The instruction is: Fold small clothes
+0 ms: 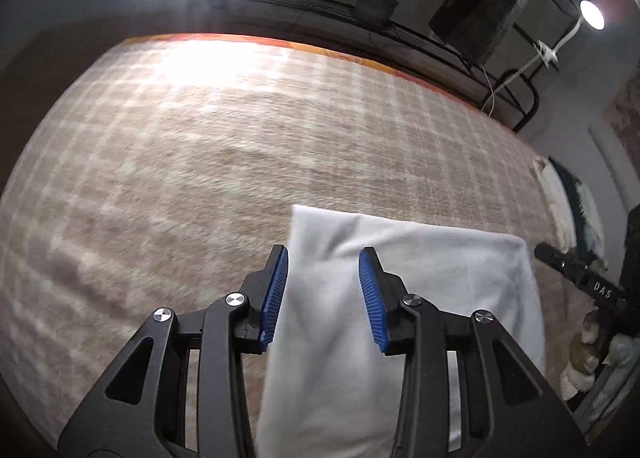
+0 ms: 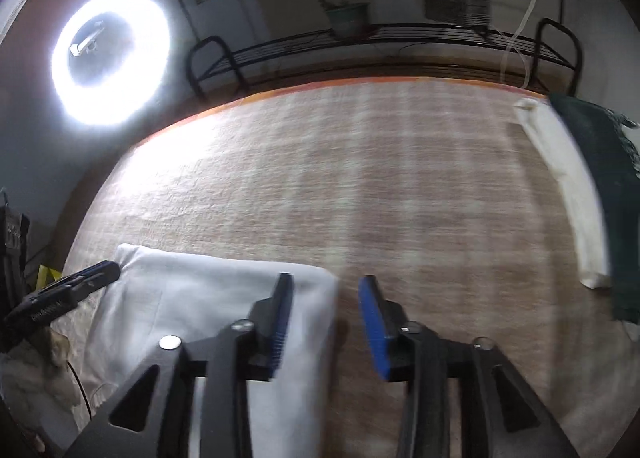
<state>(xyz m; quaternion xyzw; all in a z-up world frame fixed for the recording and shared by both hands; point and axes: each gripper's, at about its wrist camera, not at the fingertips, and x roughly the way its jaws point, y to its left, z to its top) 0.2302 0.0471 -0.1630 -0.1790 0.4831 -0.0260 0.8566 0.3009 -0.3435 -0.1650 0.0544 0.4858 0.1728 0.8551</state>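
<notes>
A folded white cloth [image 1: 420, 278] lies flat on the checked beige bedcover [image 1: 200, 158]. My left gripper [image 1: 324, 254] hovers over the cloth's left part. Its blue pads [image 1: 370, 290] stand apart and the cloth shows in the gap, with no pad pressing on it. In the right wrist view the same cloth [image 2: 192, 290] lies at the lower left. My right gripper [image 2: 326, 282] is open over the cloth's right edge, its left finger above the cloth and bare bedcover [image 2: 360, 178] between the jaws. Each gripper's tip shows in the other's view: the right one [image 1: 576, 270] and the left one [image 2: 80, 286].
A white rolled cloth [image 2: 568, 186] and a dark green cloth [image 2: 600, 162] lie at the bed's right side. A black metal rack [image 2: 380, 42] with a plant pot [image 2: 348, 18] runs behind the bed. A ring light [image 2: 110, 58] glares. Pale soft items [image 1: 588, 354] are heaped near the cloth.
</notes>
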